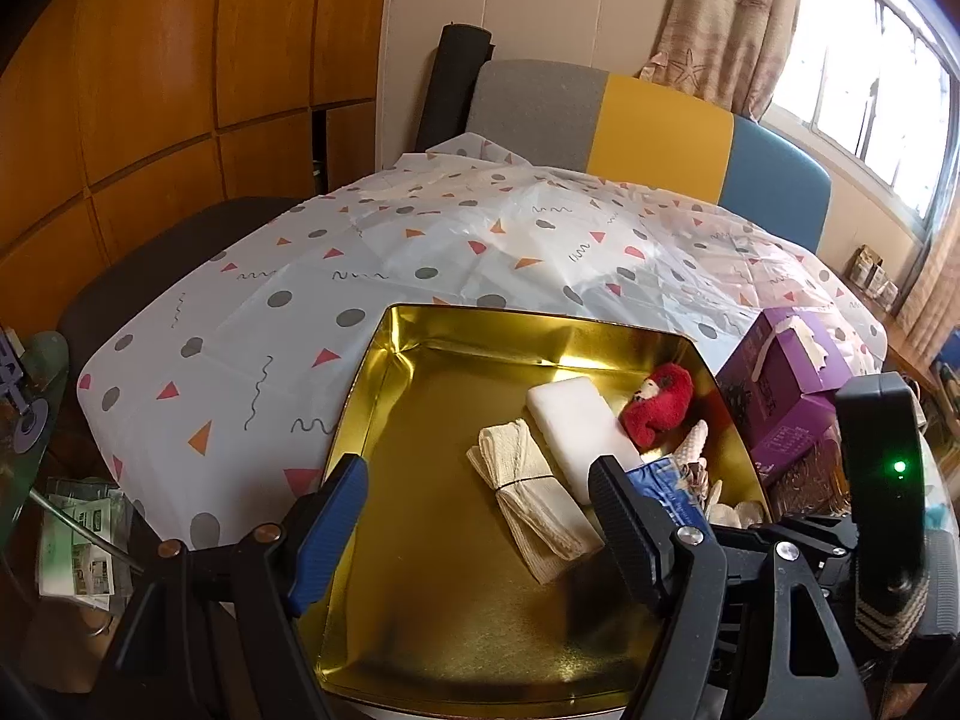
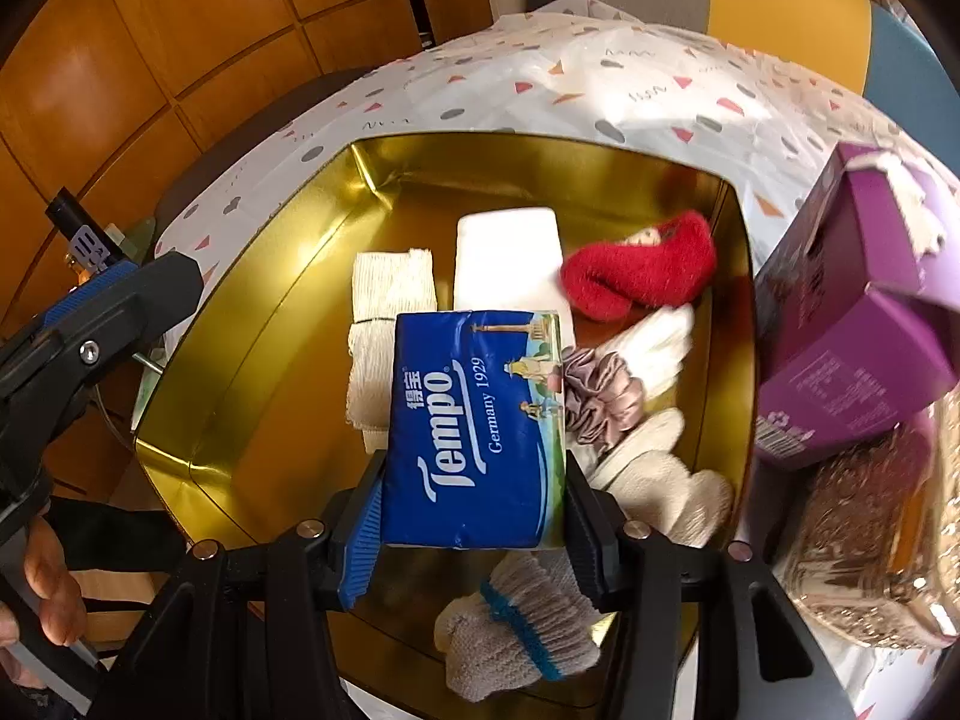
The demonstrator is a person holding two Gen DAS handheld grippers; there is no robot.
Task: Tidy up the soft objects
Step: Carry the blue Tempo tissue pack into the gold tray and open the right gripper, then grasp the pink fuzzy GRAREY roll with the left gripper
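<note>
A gold tin tray (image 1: 420,630) (image 2: 252,360) sits on the patterned tablecloth. In it lie a folded cream cloth (image 1: 534,504) (image 2: 384,306), a white pack (image 1: 579,426) (image 2: 504,258), a red plush toy (image 1: 657,405) (image 2: 642,270), a mauve scrunchie (image 2: 600,390), white gloves (image 2: 654,348) and a grey knit glove (image 2: 516,630). My right gripper (image 2: 474,510) is shut on a blue Tempo tissue pack (image 2: 474,426) and holds it above the tray; the pack also shows in the left wrist view (image 1: 666,480). My left gripper (image 1: 480,516) is open and empty over the tray's near left part.
A purple box (image 1: 786,384) (image 2: 858,324) and a glittery brown container (image 2: 870,528) stand right of the tray. The tablecloth (image 1: 420,252) stretches beyond it. A grey, yellow and blue chair back (image 1: 660,126) is behind the table. The left gripper's body (image 2: 90,336) is at the tray's left.
</note>
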